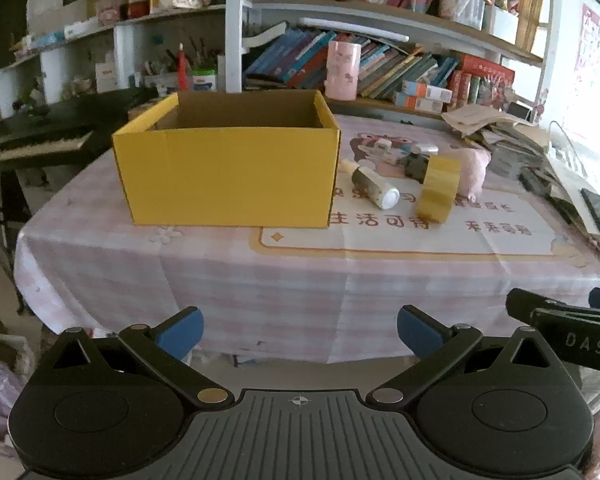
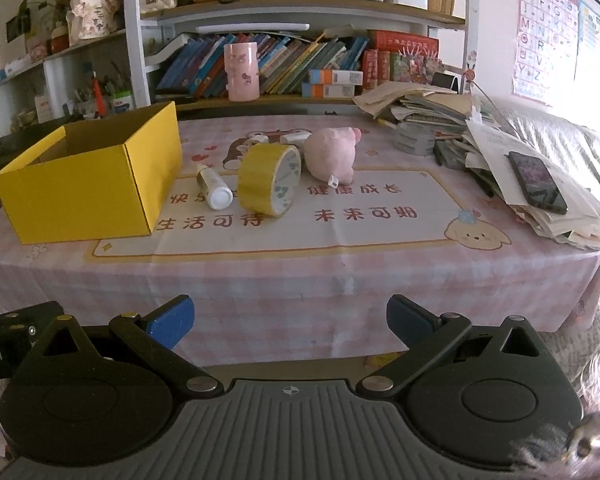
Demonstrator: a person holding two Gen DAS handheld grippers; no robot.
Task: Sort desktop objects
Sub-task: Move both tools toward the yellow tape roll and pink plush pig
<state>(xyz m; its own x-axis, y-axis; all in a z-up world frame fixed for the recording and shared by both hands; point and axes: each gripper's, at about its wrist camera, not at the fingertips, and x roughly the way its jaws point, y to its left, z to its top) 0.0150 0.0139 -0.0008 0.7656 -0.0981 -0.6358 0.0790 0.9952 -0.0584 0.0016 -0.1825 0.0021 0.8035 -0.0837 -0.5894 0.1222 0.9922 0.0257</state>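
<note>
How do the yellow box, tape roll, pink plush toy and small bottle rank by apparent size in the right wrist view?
1. Yellow box, clearly largest.
2-3. Tape roll and pink plush toy look alike; the tape sits nearer the camera, so I won't rank them.
4. Small bottle, smallest.

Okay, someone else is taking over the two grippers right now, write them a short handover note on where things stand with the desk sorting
Left gripper: open, empty, held short of the table's near edge.
Right gripper: open, empty, also short of the table.
Yellow box: open on the left of the pink tablecloth; what shows of its inside looks empty.
Still out, right of the box: small bottle lying on its side, yellow tape roll standing on edge, pink plush toy, and a few small items behind them, too small to identify.
Done: nothing sorted yet.
Left: presumably all loose items go into the box.
</note>
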